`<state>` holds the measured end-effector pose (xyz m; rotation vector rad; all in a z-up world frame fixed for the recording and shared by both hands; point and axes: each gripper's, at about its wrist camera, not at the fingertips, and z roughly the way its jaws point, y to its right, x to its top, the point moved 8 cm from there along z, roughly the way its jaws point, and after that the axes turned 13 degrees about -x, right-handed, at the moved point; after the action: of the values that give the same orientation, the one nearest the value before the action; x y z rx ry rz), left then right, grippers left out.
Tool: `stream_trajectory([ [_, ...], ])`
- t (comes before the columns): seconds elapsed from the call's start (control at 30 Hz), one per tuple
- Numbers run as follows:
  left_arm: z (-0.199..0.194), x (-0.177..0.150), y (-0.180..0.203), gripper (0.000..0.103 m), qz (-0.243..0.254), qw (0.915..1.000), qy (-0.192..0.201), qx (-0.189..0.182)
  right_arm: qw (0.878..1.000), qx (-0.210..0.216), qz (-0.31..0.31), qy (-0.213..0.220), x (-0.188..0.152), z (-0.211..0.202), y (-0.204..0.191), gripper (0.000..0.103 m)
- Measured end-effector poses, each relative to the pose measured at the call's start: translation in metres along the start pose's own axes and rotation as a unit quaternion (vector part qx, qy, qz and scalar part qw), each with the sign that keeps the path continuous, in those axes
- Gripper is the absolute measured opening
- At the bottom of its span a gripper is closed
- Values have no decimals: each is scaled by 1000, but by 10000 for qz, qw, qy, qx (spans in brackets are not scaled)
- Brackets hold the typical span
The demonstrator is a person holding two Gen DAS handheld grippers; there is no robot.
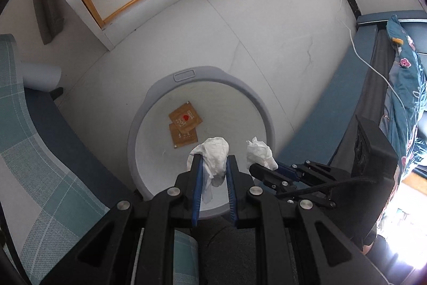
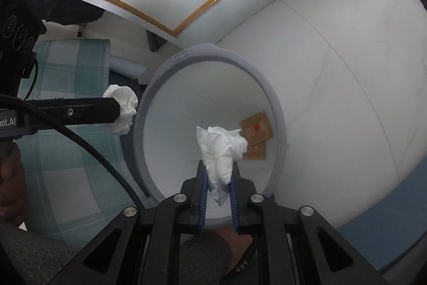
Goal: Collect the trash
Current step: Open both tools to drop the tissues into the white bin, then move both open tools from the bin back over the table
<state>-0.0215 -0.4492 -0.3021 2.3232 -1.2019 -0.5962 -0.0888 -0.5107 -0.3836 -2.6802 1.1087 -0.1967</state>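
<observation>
Hanging over the round grey-rimmed waste bin (image 1: 267,114), the left gripper (image 1: 213,159) is clamped on a crumpled white tissue (image 1: 216,151), and the right gripper (image 2: 217,164) pinches a second tissue wad (image 2: 221,148) above the bin's open mouth. Two brown sachets (image 1: 184,124) lie on the bin's white floor, possibly overlapping. Bare pale floor (image 1: 240,31) opens beyond the rim; a checked cushion (image 1: 40,124) crowds the left side, a blue bed frame (image 1: 333,103) the right.
</observation>
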Motion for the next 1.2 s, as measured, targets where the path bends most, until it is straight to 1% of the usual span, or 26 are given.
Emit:
stream_trajectory([
  [0.1, 3, -2, -1, 13, -69, 9999, -67, -58, 9999, 57, 64, -70, 0, 7, -1, 16],
  [0.23, 7, -2, -6, 14, -158, 9997, -212, -11, 9998, 93, 17, -149, -2, 10, -4, 17],
  [0.3, 11, -1, -6, 14, -156, 9994, -300, -8, 9998, 91, 37, -194, -3, 15, -6, 24],
  [0.37, 11, 0, -5, 15, -146, 9995, -288, -17, 9995, 140, 87, -276, -3, 19, -5, 40],
  [0.4, 13, 1, -8, 16, -157, 9995, -288, 7, 9994, 159, 112, -293, -3, 19, -4, 43],
  [0.47, 14, 2, -9, 21, -184, 9994, -289, 11, 9995, 163, 89, -258, -2, 17, -2, 44],
  [0.5, 15, 2, -11, 27, -200, 9994, -286, 5, 9996, 153, 58, -243, -2, 15, -1, 44],
  [0.53, 15, 2, -13, 36, -218, 9993, -280, 73, 9997, 131, 31, -226, -2, 14, -1, 44],
  [0.57, 16, 2, -16, 41, -215, 9993, -271, 140, 9997, 123, 23, -219, -3, 12, 1, 45],
  [0.6, 16, 2, -17, 49, -205, 9993, -253, 167, 9997, 118, 21, -220, -5, 8, 4, 45],
  [0.7, 14, 4, -14, 51, -107, 9995, -224, 178, 9998, 94, 35, -157, -6, 0, 8, 47],
  [0.77, 14, 4, -12, 57, -54, 9995, -212, 225, 9999, 63, 43, -90, -5, -6, 11, 52],
  [0.8, 13, 4, -12, 61, -47, 9995, -207, 227, 10000, 55, 44, -68, -5, -9, 13, 52],
  [0.83, 12, 4, -12, 64, -43, 9995, -198, 251, 10000, 36, 45, -44, -5, -12, 14, 52],
  [0.9, 8, 2, -12, 64, -19, 9993, -197, 329, 10000, -14, 95, 7, -4, -17, 18, 52],
  [0.93, 4, 1, -12, 64, -3, 9987, -189, 465, 9999, 7, 153, 8, -3, -20, 20, 53],
  [0.97, -2, 1, -11, 64, 67, 9981, -105, 597, 9998, 33, 207, 5, -3, -21, 21, 55],
  [1.03, -20, 2, -2, 64, 353, 9963, 212, 761, 9996, -21, 266, 59, -1, -27, 25, 55],
  [1.07, -27, 3, -1, 64, 405, 9950, 362, 838, 9996, -61, 252, 114, 0, -31, 26, 55],
  [1.2, -60, 1, 13, 64, 520, 9898, 939, 940, 9988, -152, 248, 381, 6, -53, 29, 55],
])
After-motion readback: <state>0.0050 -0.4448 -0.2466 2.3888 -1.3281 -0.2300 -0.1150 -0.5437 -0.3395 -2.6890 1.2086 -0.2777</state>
